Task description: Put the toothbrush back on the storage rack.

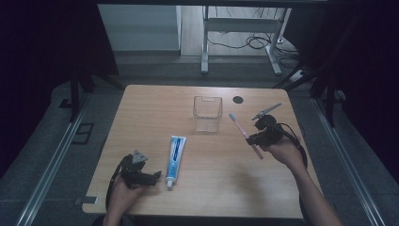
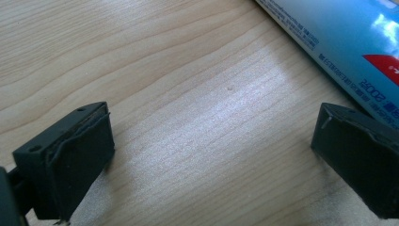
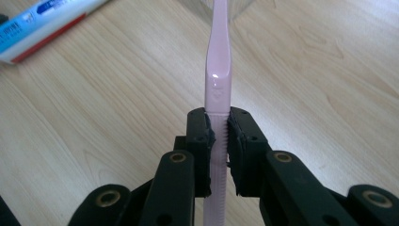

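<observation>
A pink toothbrush with a pale blue head is held above the table, and my right gripper is shut on its handle. In the right gripper view the pink toothbrush runs up between the two pads and away from the camera. A blue and white toothpaste tube lies flat on the table, cap toward the near edge. My left gripper rests low on the table just left of the tube's cap end, open, with bare wood between its jaws. The toothpaste tube passes the upper right of the left gripper view.
A clear plastic cup-like holder stands at the middle back of the wooden table. A dark round spot marks the tabletop right of it. Desk legs and cables stand on the floor beyond the far edge.
</observation>
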Demonstrator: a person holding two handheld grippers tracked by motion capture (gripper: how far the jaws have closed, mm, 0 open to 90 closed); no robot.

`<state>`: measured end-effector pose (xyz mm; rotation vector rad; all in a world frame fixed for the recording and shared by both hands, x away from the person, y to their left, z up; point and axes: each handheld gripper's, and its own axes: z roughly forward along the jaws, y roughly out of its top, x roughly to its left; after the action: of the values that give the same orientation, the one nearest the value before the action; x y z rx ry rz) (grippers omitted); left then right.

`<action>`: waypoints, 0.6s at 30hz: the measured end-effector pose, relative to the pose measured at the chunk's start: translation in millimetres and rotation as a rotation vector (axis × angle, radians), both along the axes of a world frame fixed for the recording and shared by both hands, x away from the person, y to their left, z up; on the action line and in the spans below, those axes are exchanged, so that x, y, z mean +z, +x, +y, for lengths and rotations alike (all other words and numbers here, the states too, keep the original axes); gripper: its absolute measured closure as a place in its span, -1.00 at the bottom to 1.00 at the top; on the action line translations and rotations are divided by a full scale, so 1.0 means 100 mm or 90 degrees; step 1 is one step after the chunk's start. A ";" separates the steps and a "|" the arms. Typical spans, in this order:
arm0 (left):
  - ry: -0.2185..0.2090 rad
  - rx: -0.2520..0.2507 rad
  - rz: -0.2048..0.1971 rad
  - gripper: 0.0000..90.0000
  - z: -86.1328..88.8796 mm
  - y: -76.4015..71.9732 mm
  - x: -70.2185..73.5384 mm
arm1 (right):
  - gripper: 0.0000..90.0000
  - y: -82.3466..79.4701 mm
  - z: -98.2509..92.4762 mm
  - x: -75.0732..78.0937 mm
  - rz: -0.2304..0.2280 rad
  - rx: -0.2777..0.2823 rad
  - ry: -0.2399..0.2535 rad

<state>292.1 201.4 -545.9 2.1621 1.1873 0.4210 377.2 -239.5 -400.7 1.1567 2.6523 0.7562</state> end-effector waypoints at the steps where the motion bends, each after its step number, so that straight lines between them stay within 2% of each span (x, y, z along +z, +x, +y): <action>1: 0.000 0.000 0.000 -1.00 0.00 0.00 0.00 | 0.75 0.01 0.01 0.01 -0.004 -0.001 0.003; 18: 0.000 0.000 0.000 -1.00 0.00 0.00 0.00 | 0.75 0.16 0.19 0.08 -0.065 -0.005 0.053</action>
<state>292.1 201.4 -545.9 2.1624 1.1874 0.4209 393.6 -220.6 -392.8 1.1153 2.5537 0.9064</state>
